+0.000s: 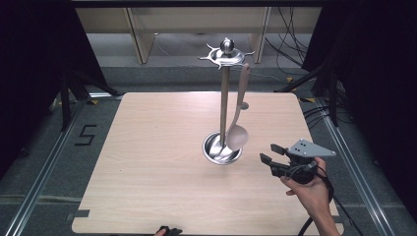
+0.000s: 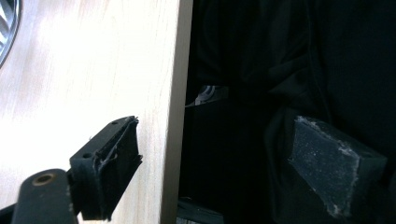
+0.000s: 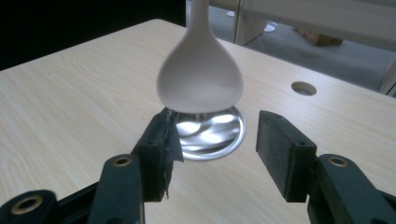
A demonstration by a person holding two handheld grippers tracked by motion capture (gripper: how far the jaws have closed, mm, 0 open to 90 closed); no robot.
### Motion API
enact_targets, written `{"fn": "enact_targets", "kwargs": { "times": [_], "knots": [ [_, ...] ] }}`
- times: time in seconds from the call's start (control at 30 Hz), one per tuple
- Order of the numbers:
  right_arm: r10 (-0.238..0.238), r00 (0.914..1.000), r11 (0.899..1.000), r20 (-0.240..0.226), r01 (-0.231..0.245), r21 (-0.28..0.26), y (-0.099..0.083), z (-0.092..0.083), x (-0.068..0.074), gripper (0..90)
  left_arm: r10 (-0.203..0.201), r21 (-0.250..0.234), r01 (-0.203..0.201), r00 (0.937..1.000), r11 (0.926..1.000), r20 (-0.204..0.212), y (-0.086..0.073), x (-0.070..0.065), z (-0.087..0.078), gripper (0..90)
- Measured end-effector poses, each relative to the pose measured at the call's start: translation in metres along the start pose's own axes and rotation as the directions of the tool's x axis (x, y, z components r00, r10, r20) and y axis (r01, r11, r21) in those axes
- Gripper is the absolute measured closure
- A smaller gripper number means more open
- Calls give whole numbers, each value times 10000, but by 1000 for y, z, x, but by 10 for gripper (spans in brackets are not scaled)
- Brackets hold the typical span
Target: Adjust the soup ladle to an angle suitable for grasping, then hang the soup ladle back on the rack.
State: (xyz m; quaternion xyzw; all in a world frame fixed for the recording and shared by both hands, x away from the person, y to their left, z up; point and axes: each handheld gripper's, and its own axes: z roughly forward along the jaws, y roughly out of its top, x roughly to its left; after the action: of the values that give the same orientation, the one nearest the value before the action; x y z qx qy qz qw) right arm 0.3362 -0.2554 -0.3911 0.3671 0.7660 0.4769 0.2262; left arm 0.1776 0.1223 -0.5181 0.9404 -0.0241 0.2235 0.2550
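Note:
A steel utensil stand (image 1: 224, 98) rises from a round base (image 1: 214, 151) (image 3: 219, 133) near the table's middle. A pale spoon (image 1: 238, 128) (image 3: 200, 79) hangs from the stand's top hooks, its bowl just above the base. My right gripper (image 1: 269, 153) (image 3: 215, 144) is open, a short way right of the base, jaws pointing toward the spoon's bowl with nothing between them. My left gripper (image 2: 210, 163) is open at the table's near edge (image 2: 175, 121), one jaw over the wood, the other off it. A bit of it shows at the bottom edge (image 1: 169, 230).
The light wooden table (image 1: 162, 147) has a small round hole (image 3: 303, 87) beyond the stand. Dark curtains flank the table, with cables and wooden furniture legs on the floor behind. A hand (image 1: 312, 194) holds the right gripper.

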Motion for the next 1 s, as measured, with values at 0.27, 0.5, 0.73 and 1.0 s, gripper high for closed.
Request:
{"fn": "enact_targets", "kwargs": {
  "times": [0.27,0.5,0.73,1.0],
  "knots": [
    [122,9999,9987,34,-124,490,-19,1,-9,468,-47,-8,47,10000,10000,-54,0,2,-1,149],
    [264,9996,9949,44,-267,977,-33,5,-6,462,47,88,-48,9999,9999,131,2,4,-1,150],
    [12,10000,9909,-62,-3,1343,-46,9,-6,457,-7,151,1,9992,9999,388,2,4,-2,150],
    [153,9999,9856,-64,-140,1688,-55,5,-1,450,-51,-45,51,9999,10000,-90,0,3,-2,150]
  ]
}}
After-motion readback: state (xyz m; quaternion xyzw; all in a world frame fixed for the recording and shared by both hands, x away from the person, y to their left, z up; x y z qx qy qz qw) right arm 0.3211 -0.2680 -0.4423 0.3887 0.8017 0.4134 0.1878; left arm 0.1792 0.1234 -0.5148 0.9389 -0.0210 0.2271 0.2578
